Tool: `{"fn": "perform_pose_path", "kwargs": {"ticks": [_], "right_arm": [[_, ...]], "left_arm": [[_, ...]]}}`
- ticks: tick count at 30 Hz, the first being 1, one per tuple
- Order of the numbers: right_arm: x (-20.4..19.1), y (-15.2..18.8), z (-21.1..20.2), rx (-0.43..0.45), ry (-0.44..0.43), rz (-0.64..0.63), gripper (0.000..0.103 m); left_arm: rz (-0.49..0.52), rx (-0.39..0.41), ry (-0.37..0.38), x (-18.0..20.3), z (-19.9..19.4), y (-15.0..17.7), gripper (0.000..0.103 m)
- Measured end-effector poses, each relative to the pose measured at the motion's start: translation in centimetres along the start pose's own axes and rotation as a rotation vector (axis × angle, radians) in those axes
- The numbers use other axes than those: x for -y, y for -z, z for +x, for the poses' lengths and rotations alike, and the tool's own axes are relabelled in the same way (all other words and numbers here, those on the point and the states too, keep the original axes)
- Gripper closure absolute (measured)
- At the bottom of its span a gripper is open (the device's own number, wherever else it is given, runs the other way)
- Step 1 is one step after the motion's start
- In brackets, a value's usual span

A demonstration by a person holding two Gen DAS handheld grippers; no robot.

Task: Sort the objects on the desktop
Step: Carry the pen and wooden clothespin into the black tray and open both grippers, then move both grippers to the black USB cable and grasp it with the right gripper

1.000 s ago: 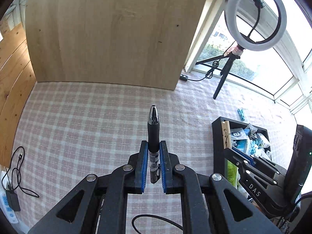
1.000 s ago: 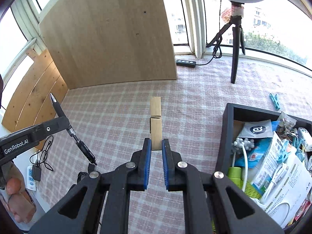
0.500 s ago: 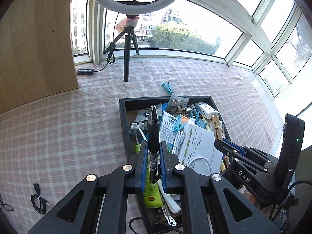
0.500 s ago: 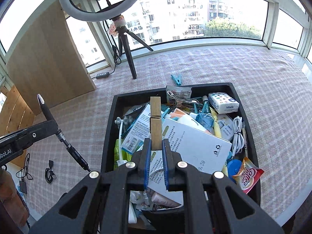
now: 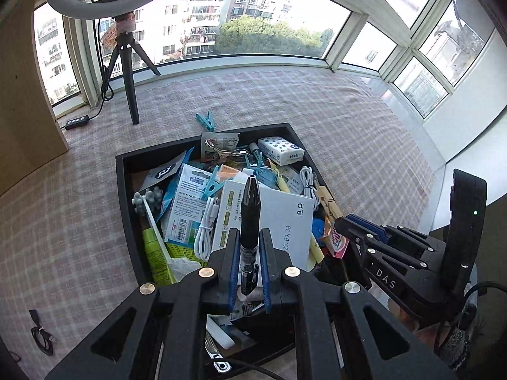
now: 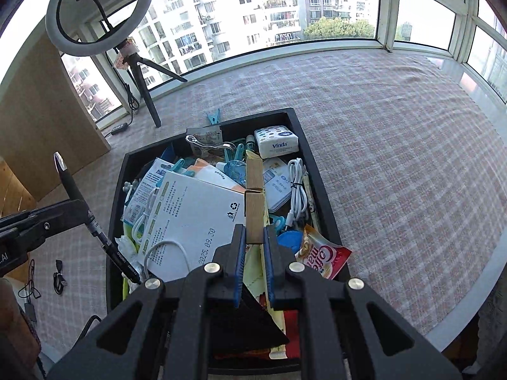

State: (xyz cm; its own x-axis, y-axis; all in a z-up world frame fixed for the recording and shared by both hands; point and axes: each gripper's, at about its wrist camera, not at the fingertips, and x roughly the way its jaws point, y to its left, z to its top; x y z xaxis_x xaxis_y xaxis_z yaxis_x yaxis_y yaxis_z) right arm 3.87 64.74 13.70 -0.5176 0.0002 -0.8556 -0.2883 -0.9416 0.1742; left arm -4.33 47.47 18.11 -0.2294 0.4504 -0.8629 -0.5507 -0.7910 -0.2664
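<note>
My left gripper (image 5: 249,237) is shut on a black pen (image 5: 249,215), which points forward over the black tray (image 5: 122,171). The pen also shows in the right wrist view (image 6: 80,202), at the left. My right gripper (image 6: 254,237) is shut on a wooden clothespin (image 6: 254,196), held above the same black tray (image 6: 320,177). The right gripper also shows in the left wrist view (image 5: 351,221), at the right, with the clothespin (image 5: 329,202) in it. The tray is piled with several items: a white box (image 6: 193,218), a tissue pack (image 6: 277,141), cables and blue clips.
A blue clothespin (image 5: 205,121) lies on the checked tablecloth (image 6: 396,145) behind the tray. A ring light on a tripod (image 5: 126,63) and a power strip (image 5: 76,122) stand at the back left by a wooden board (image 6: 35,126). A coiled cable (image 5: 41,337) lies at the near left.
Both grippers have swung right from the bare tablecloth by the wooden board to above the filled tray, and moved closer over it. Each keeps its hold.
</note>
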Motion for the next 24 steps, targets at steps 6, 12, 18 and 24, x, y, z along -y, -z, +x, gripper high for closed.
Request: {"fn": "perform_pose_path", "kwargs": {"ticks": [6,12,18,24], "right_arm": [[-0.6,-0.1,-0.4,0.027,-0.007,0.006,0.062],[-1.9,-0.1,-0.3,0.029,-0.009,-0.007,0.062],[-5.3,0.5,0.3,0.029,-0.026,-0.046,0.062],[-11.0,1.8,1.7,0.000,-0.084,-0.115,0.061]], "left_arm": [[0.013,0.023,-0.063,-0.2,-0.4,0.0,0.060],[-0.030,0.035,-0.094,-2.9,-1.2,0.7,0.060],[-0.098,0.030,-0.165,-7.9,-1.8,2.9,0.060],[-0.215,0.016,-0.246,-15.2,-3.0,6.9,0.060]]}}
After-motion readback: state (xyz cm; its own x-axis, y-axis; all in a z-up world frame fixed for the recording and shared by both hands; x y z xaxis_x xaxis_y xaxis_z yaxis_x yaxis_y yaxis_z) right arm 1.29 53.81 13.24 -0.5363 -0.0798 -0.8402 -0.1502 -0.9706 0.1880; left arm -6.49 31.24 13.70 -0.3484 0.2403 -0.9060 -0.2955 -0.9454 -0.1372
